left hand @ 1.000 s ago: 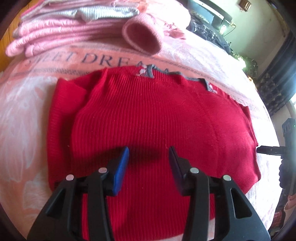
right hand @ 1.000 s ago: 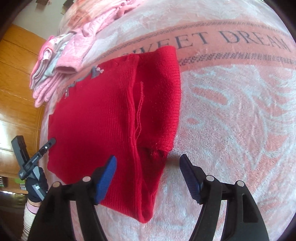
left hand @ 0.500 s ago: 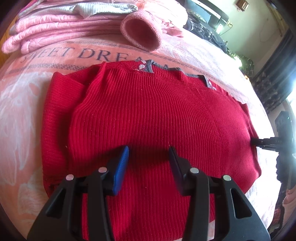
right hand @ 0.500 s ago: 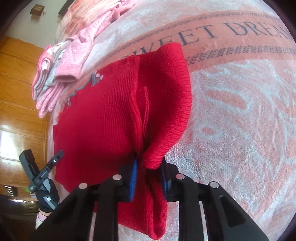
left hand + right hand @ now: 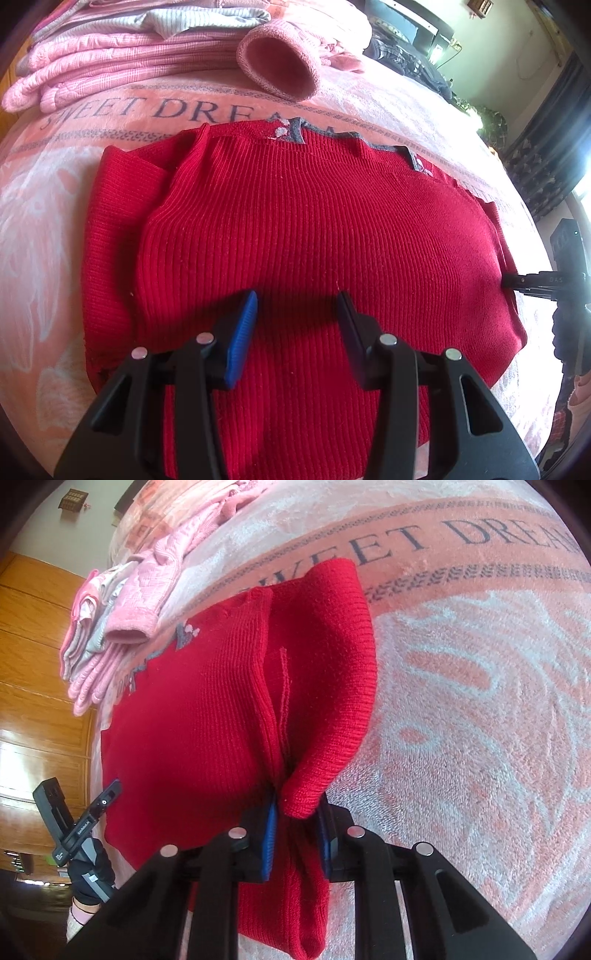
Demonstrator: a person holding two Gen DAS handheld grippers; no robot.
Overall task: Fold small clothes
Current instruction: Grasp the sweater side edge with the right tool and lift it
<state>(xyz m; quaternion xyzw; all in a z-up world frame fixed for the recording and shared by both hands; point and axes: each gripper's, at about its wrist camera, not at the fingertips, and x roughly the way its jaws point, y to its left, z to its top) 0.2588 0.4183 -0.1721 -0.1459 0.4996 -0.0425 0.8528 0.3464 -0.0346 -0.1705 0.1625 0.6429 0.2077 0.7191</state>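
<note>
Both grippers (image 5: 295,325) (image 5: 295,834) black plastic w/ blue ribbed pads, silver rivets — dark glove (image 5: 90,878), pale cuff.

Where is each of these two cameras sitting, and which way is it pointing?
Left wrist view: sits on the left gripper, looking forward across the red sweater toward a pile of pink clothes; its jaws stand open.
Right wrist view: sits on the right gripper, looking along the sweater's edge; its jaws pinch the fabric, and a gloved hand shows.
Both show the sweater and the blanket.
</note>
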